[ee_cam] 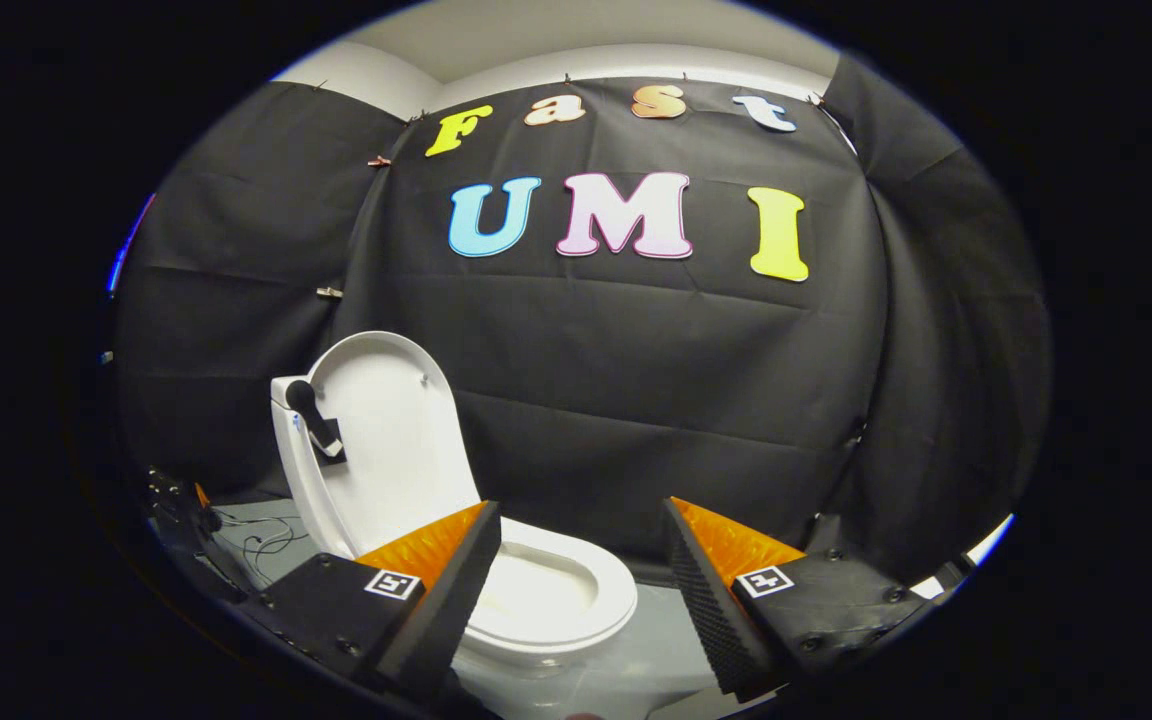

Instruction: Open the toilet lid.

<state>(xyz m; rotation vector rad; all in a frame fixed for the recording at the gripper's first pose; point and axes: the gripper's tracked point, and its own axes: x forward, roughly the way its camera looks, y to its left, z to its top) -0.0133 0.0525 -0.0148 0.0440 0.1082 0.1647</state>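
Note:
A white toilet stands just ahead of my left finger. Its lid (pixel 391 430) is up, leaning back against the tank, with a black handle piece (pixel 313 415) fixed to its left edge. The white seat ring (pixel 576 590) lies flat over the bowl, partly hidden behind my left finger (pixel 451 580). My gripper (pixel 581 520) is open, its two orange-and-black fingers spread wide with nothing between them. The right finger (pixel 716 590) is off to the right of the seat, touching nothing.
Black cloth walls close in the booth behind and on both sides of the toilet. Grey floor (pixel 636 665) shows below the bowl. Loose black cables (pixel 261 535) and some dark gear lie on the floor left of the toilet.

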